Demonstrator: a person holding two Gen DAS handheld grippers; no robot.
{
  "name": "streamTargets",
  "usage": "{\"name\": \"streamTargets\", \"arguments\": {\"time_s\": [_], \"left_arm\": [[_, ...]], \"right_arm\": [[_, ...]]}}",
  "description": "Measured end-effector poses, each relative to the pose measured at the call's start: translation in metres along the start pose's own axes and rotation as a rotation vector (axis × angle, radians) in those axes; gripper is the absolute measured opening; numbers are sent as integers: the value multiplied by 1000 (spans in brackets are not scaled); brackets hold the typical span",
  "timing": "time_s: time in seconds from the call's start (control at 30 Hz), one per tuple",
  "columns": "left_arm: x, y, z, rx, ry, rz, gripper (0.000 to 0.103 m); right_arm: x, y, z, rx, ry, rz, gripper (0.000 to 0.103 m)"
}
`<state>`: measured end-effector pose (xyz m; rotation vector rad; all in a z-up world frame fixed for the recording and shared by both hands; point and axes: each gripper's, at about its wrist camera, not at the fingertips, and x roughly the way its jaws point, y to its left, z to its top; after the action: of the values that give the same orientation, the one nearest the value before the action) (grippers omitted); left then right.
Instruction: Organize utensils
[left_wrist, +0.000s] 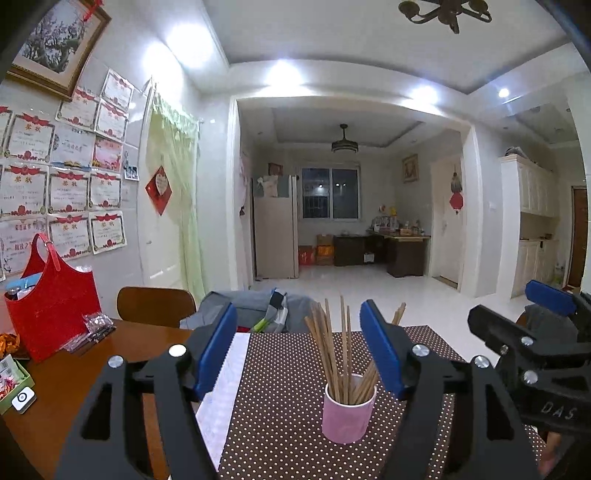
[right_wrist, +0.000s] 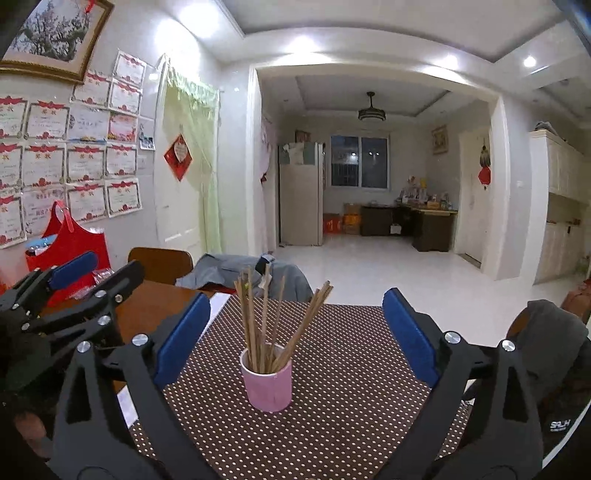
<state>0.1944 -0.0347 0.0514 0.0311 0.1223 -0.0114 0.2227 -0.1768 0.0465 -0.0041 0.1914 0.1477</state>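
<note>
Standing upright on the dotted mat (right_wrist: 332, 406) of the tabletop (left_wrist: 92, 369), the pink cup (right_wrist: 266, 384) held all visible chopsticks (right_wrist: 266, 325). Both grippers hovered short of it, untouched: left gripper (left_wrist: 299, 350) with fingers spread and empty, right gripper (right_wrist: 295, 336) likewise. The step appeared to be the approach or the finish; which one could not be told. Any next grasp would call for closing on a single stick above the rim. The cup's interior and stick bases were hidden.

"DAS" on the right gripper (left_wrist: 546, 306) body; "奖状" on wall certificates (left_wrist: 70, 186)
</note>
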Motion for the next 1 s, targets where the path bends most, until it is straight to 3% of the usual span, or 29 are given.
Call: {"name": "streamTargets", "arguments": {"time_s": [1.0], "left_arm": [[-9,3,5,18,-28,-15,68]], "right_arm": [[-12,1,3,-6,-43,2,94]]}}
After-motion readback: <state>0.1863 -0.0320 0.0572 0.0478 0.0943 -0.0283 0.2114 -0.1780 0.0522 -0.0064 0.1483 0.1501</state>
